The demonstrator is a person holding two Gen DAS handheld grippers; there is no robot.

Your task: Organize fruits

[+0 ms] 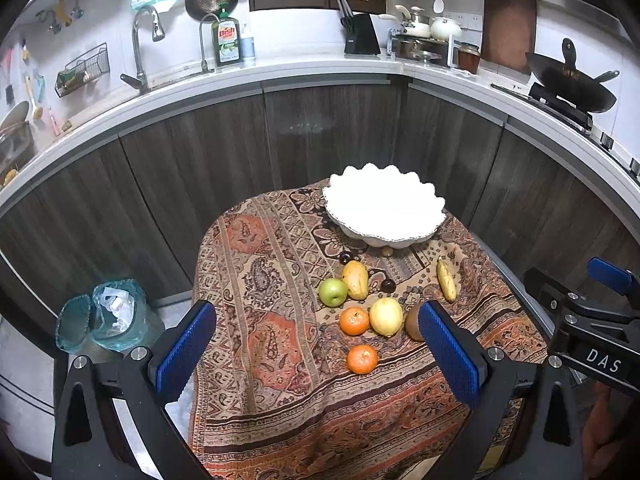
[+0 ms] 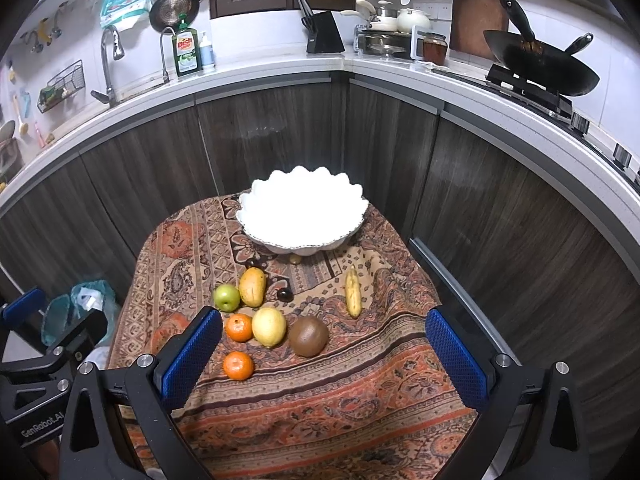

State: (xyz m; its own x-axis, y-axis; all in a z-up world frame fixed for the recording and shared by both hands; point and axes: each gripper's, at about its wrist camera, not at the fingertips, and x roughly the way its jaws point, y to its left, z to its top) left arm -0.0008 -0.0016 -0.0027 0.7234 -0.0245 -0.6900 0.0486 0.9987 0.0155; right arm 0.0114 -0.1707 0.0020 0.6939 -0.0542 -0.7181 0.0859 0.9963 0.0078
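Observation:
A white scalloped bowl [image 1: 386, 208] [image 2: 302, 216] stands empty at the far end of a small table with a patterned cloth [image 1: 272, 320] [image 2: 340, 380]. In front of it lie a mango [image 1: 355, 279] [image 2: 253, 287], a green apple [image 1: 333, 292] [image 2: 226, 298], two oranges [image 1: 354, 321] [image 1: 362, 359] [image 2: 239, 327] [image 2: 238, 365], a lemon [image 1: 386, 317] [image 2: 269, 326], a brown kiwi [image 1: 413, 322] [image 2: 309, 335], a small banana [image 1: 446, 280] [image 2: 352, 291] and small dark fruits [image 1: 387, 285] [image 2: 285, 294]. My left gripper [image 1: 316, 352] and right gripper [image 2: 324, 364] are open and empty, above the table's near side.
Dark cabinets and a white counter [image 1: 280, 76] curve behind the table. A sink tap [image 1: 140, 48], a knife block [image 1: 362, 36] and a wok [image 1: 572, 80] stand on the counter. A bin with a blue-green bag [image 1: 112, 316] sits on the floor left of the table.

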